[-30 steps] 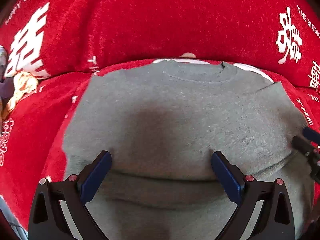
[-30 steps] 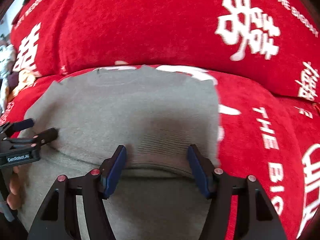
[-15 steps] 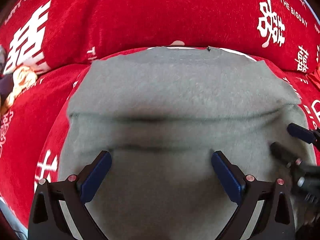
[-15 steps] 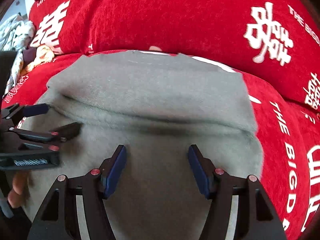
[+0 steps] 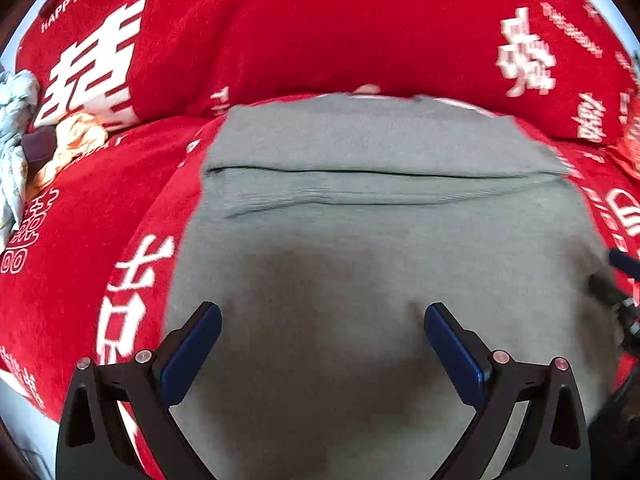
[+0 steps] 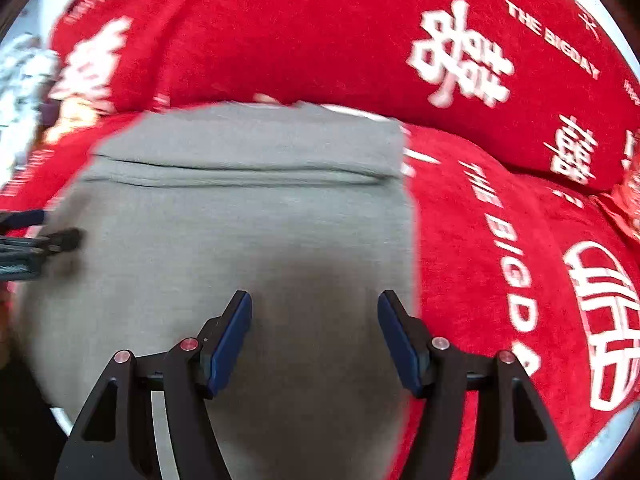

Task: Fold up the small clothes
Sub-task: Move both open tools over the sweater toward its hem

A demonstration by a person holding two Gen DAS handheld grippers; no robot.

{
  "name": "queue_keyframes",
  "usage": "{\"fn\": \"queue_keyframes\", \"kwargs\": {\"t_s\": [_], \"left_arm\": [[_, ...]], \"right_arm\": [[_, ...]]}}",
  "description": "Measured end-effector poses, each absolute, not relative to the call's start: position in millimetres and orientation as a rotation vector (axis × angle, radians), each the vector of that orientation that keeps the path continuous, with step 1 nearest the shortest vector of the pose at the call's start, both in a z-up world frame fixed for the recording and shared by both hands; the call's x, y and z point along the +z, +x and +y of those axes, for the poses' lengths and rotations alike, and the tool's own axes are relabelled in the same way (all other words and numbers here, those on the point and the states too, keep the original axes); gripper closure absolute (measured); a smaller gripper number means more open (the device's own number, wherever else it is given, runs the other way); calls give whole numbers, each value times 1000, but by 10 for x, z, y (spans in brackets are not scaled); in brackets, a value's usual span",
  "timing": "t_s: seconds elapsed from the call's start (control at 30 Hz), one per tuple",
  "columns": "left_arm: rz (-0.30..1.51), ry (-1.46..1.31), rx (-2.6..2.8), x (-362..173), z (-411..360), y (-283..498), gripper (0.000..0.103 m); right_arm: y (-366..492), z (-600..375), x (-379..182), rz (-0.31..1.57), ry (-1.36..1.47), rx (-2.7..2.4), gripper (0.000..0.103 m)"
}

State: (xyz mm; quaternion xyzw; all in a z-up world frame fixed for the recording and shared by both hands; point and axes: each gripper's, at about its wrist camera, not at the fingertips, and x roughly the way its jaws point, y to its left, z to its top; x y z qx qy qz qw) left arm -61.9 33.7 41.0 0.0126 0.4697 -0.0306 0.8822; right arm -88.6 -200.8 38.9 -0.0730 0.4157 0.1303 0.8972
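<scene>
A grey knitted garment (image 5: 360,240) lies on the red blanket, folded so its near part overlaps the far part with a hem line across. It also shows in the right wrist view (image 6: 248,220). My left gripper (image 5: 322,322) is open and empty above the garment's near half. My right gripper (image 6: 314,310) is open and empty above the garment's right near part. The right gripper's fingertips (image 5: 612,276) show at the right edge of the left wrist view. The left gripper's fingertips (image 6: 60,238) show at the left edge of the right wrist view.
A red blanket (image 5: 280,40) with white lettering covers the surface and rises into a hump behind the garment. A pile of other clothes (image 5: 24,128) lies at the far left. The blanket's white edge (image 6: 608,412) shows at the near right.
Both grippers have pulled back toward me and away from the fold. The garment's near part now lies flat over the far part, showing more of its surface.
</scene>
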Motion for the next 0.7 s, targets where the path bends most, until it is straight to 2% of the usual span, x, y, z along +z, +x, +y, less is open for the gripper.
{"fn": "queue_keyframes", "kwargs": {"t_s": [0.2,0.37,0.7], "left_arm": [[987,157,-125,250,-79,-915,1],[990,91,-131,210,141,-1103,1],[985,72,-110,136,325,-1441,1]], "right_arm": [[-1124,-1539,171,882,-266,381,34],[-1339,-1757,135,841,-279,375,26],[-1728,-2155,50,838,-294,372,24]]}}
